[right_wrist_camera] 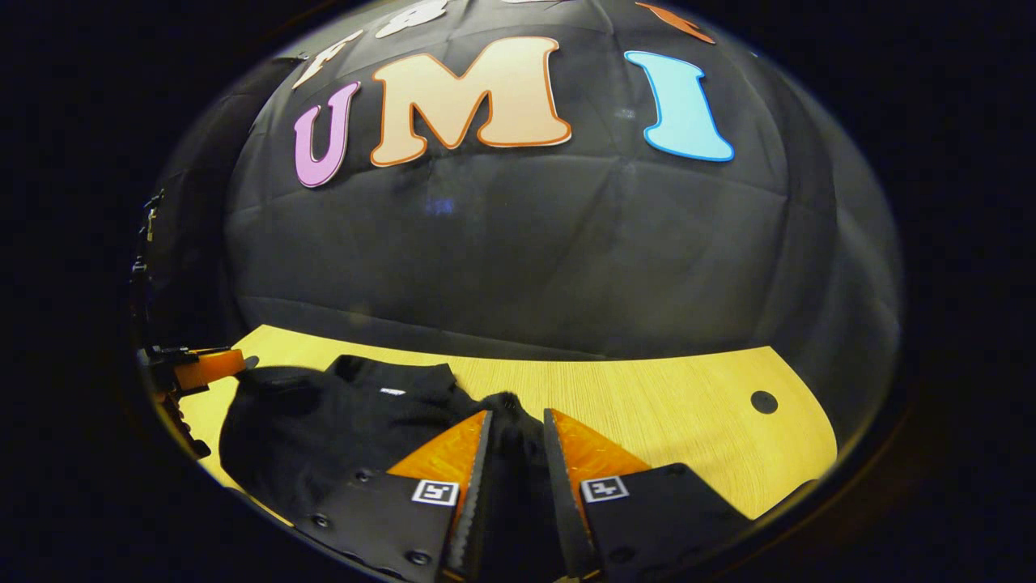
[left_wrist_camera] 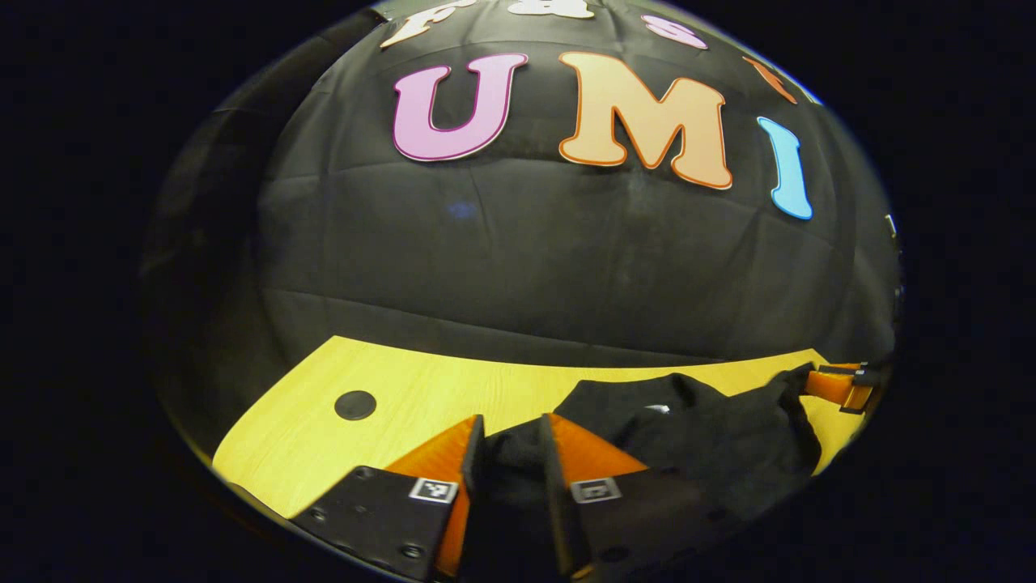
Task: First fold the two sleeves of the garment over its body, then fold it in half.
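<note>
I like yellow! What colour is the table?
Yes, the table is yellow wood; the right gripper view shows it best.

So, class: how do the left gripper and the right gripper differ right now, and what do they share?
The left gripper is at the garment's left side, with the table's dark hole to its left. The right gripper is at the garment's right side, with a hole to its right. Both have dark cloth between their fingers.

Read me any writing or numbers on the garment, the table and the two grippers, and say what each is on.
White mark on the garment: too small to read.
Square markers on the left gripper and right gripper: coded patterns, no words or numbers.
Table: no text.
</note>
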`<state>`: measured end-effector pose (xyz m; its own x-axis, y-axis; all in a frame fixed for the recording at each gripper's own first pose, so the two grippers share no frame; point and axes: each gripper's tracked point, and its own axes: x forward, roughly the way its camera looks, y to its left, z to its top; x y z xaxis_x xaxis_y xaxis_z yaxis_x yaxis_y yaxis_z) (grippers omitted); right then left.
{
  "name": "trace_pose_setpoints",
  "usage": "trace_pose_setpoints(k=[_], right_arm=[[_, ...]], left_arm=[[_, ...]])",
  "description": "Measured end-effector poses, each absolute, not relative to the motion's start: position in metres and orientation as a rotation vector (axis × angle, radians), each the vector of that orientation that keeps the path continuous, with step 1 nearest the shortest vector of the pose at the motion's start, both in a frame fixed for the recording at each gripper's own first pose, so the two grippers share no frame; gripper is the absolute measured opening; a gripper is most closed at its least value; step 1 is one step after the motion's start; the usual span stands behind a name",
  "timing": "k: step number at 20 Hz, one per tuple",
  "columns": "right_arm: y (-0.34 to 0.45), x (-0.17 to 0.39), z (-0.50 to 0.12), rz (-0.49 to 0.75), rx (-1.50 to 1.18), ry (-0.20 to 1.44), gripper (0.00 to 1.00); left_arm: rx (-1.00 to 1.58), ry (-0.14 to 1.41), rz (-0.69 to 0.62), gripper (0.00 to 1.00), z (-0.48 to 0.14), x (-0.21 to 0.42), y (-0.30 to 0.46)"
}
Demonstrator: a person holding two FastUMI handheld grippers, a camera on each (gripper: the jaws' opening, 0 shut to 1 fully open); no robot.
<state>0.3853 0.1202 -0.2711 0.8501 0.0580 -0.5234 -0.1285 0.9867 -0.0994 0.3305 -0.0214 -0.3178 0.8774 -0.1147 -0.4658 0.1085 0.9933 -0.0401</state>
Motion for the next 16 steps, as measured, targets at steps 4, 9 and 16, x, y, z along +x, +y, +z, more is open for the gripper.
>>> trace_pose_setpoints(k=[4, 9, 16], right_arm=[[0.124, 0.381, -0.266, 0.11, -0.115, 0.553, 0.73], [0.125, 0.368, -0.238, 0.116, -0.125, 0.513, 1.0], [0.123, 0.319, -0.178, 0.129, -0.121, 0.411, 1.0]], left_arm=[[-0.021, 0.442, -0.109, 0.88, -0.297, 0.331, -0.018], [-0.052, 0.397, -0.113, 0.93, -0.266, 0.323, -0.02], [-0.023, 0.33, -0.108, 0.92, -0.209, 0.288, -0.018]])
